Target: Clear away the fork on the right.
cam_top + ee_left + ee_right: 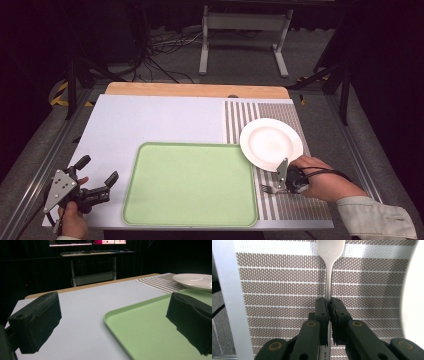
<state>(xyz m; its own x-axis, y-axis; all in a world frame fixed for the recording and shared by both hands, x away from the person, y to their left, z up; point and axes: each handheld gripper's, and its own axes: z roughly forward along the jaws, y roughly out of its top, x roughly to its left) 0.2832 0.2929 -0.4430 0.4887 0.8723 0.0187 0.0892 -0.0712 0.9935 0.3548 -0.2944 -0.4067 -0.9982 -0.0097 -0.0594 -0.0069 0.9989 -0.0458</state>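
We hold the right claw (328, 305) pressed together on the handle of a metal fork (328, 272), the two black jaws pinching the stem just behind its neck. In the high view the fork (269, 189) lies low over the striped placemat (290, 200) at the right side of the worktop (150, 120), its tines pointing left toward the green tray (190, 182). Our right claw (286, 186) sits just below the white plate (271, 144), whose near edge overlaps the tray's far right corner. In the right gripper view the plate's pale rim (413, 297) runs down the right side, close beside the fork.

Our left claw (95, 175) hovers at the near left corner of the worktop, beside the tray, with its jaws spread wide and nothing between them. In the left gripper view the tray (150, 325) lies ahead, with the plate (195, 280) beyond it.
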